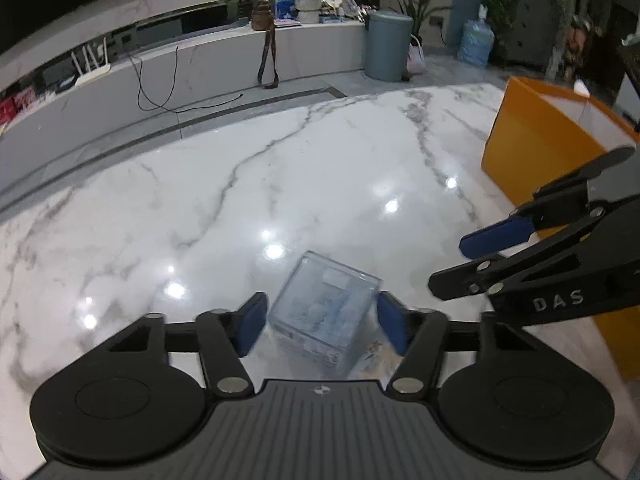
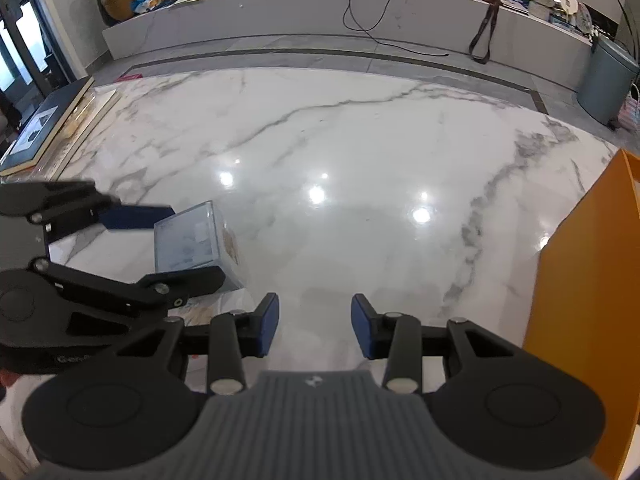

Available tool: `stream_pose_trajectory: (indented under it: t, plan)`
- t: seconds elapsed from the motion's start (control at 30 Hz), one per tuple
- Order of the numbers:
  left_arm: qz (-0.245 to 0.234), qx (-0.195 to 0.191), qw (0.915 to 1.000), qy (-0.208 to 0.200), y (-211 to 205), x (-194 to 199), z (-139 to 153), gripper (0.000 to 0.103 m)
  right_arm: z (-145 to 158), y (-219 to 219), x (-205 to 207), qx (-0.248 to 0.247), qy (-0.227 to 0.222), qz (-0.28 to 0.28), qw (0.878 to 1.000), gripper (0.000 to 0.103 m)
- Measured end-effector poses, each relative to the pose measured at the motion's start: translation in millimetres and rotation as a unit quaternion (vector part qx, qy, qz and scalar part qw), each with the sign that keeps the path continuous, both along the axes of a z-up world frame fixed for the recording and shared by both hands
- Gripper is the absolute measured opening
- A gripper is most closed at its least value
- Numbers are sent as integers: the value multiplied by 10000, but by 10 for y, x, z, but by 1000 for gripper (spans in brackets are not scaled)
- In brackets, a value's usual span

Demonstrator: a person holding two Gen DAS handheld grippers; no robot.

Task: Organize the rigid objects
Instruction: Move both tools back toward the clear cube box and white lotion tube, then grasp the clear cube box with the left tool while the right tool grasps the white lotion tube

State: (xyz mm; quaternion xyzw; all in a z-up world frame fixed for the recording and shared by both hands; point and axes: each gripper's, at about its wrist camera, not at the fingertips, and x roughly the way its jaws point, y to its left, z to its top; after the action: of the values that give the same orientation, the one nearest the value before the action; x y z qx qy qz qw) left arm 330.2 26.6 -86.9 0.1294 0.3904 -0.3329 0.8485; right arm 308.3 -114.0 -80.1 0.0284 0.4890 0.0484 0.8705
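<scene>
A clear plastic box (image 1: pixel 326 312) with pale blue contents lies on the white marble table (image 1: pixel 280 168). My left gripper (image 1: pixel 322 326) is open, its blue pads on either side of the box with small gaps showing. The right wrist view shows the same box (image 2: pixel 192 240) between the left gripper's fingers (image 2: pixel 136 216). My right gripper (image 2: pixel 314 330) is open and empty above bare marble (image 2: pixel 360 140), to the right of the box. It also shows in the left wrist view (image 1: pixel 464 264) at the right.
An orange open bin (image 1: pixel 540 148) stands on the table's right side, also at the right edge of the right wrist view (image 2: pixel 588 280). Framed pictures (image 2: pixel 44 128) lie at the table's far left. A grey trash can (image 1: pixel 387 46) stands on the floor beyond.
</scene>
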Motion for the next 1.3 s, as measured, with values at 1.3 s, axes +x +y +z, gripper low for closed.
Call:
stream_pose_trajectory:
  t: [1.3]
  plan:
    - [1432, 507, 9881, 262, 1241, -966, 96, 57, -198, 905, -533, -557, 407, 886, 9937, 50]
